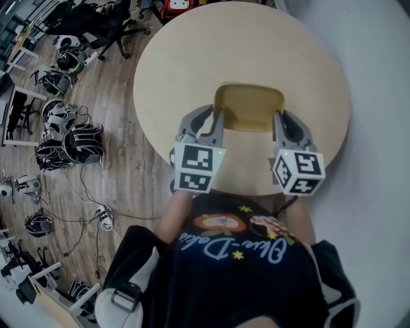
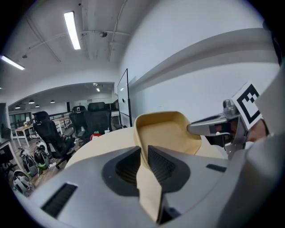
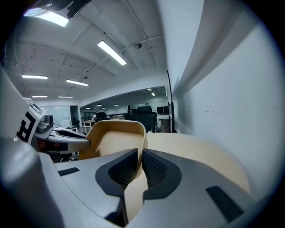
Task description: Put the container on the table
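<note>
A tan, open-topped container point(image 1: 248, 106) hangs over the near part of the round wooden table point(image 1: 192, 57), held between both grippers. My left gripper point(image 1: 216, 125) is shut on the container's left wall point(image 2: 143, 147). My right gripper point(image 1: 279, 126) is shut on its right wall point(image 3: 137, 167). In the left gripper view the container's hollow point(image 2: 162, 133) opens ahead of the jaws, with the right gripper point(image 2: 213, 129) on its far side. The right gripper view shows the same hollow point(image 3: 113, 140) with the left gripper point(image 3: 67, 136) across it. The container looks empty.
The table stands next to a white wall point(image 1: 378, 96) on the right. Office chairs point(image 1: 96, 25), helmets point(image 1: 54, 118) and cables point(image 1: 90, 211) cover the wooden floor to the left. A small red thing point(image 1: 177, 8) lies beyond the table's far edge.
</note>
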